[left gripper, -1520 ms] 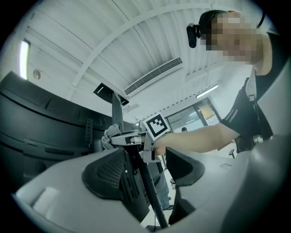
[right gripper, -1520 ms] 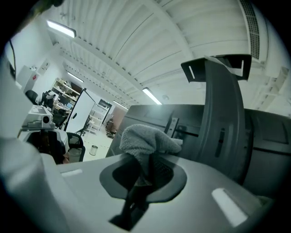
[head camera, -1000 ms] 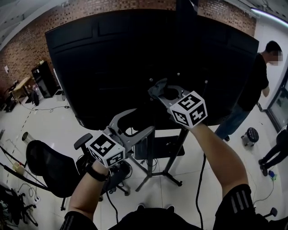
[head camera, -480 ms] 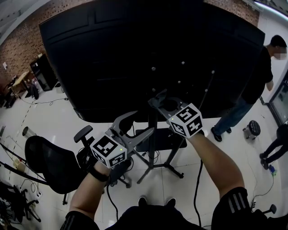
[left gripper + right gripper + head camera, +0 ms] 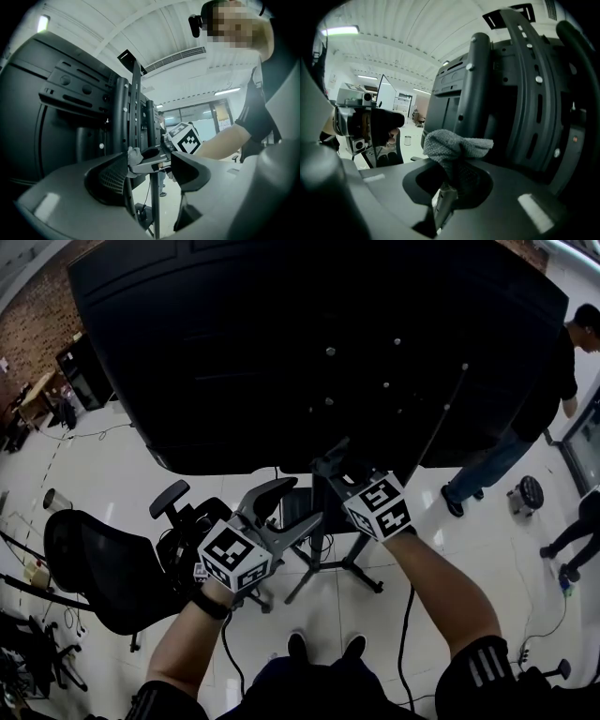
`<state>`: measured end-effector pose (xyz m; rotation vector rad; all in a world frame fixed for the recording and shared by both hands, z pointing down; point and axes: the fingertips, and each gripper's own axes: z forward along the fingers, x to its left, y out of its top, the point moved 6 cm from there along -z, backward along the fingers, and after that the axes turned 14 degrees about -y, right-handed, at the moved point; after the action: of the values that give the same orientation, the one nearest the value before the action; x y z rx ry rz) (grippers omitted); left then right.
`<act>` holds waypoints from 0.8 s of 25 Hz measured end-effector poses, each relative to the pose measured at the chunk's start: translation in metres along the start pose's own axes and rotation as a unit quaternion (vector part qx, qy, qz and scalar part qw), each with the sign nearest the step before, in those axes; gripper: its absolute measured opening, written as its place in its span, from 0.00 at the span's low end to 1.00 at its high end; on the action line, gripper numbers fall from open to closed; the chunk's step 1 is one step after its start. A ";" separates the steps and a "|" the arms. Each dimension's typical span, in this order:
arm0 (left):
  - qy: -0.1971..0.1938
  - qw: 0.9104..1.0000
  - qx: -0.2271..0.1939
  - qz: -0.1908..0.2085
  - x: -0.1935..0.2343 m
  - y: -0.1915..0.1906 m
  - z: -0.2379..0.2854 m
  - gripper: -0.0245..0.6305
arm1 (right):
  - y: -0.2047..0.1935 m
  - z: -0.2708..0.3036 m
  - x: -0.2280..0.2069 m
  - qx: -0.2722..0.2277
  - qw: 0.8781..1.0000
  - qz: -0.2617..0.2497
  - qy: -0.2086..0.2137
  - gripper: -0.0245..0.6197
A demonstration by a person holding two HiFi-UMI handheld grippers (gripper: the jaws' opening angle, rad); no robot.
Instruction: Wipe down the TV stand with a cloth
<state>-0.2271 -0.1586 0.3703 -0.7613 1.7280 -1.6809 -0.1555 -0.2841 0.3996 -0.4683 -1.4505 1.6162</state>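
The TV stand point(image 5: 323, 570) carries a large black screen seen from behind; its legs rest on the white floor. My right gripper point(image 5: 330, 463) is shut on a grey cloth point(image 5: 451, 146), and the cloth's bunched end lies against the stand's black upright point(image 5: 474, 89). In the left gripper view, that cloth point(image 5: 135, 154) touches the slotted pole point(image 5: 136, 112). My left gripper point(image 5: 292, 504) is open and holds nothing. It hangs just left of the pole, and the pole shows in the gap between its jaws point(image 5: 150, 176).
A black office chair point(image 5: 98, 576) stands at the left, close to my left arm. A person point(image 5: 525, 413) in dark clothes stands at the right beside the screen, near a small round stool point(image 5: 528, 493). Cables trail over the floor under the stand.
The screen now fills more of the head view. Both grippers sit lower in that view, down by the pole under the screen. The right stays shut on the cloth.
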 end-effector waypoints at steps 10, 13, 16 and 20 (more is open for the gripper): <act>0.008 0.998 0.034 -0.049 0.012 -0.089 0.002 0.52 | -0.097 0.028 0.031 0.045 0.999 0.002 0.008 0.09; 0.008 0.997 0.046 -0.065 0.013 -0.116 0.006 0.52 | -0.124 0.035 0.038 0.063 0.998 0.011 0.010 0.09; 0.003 0.995 0.060 -0.082 0.013 -0.144 0.009 0.52 | -0.152 0.044 0.047 0.082 0.996 0.022 0.015 0.09; 0.001 0.992 0.073 -0.106 0.015 -0.182 0.011 0.52 | -0.197 0.056 0.059 0.111 0.993 0.039 0.019 0.09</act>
<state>-0.2305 -0.1827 0.5517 -0.9002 1.5506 -1.9264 -0.1597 -0.2860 0.6129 -0.4302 -1.2191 1.7975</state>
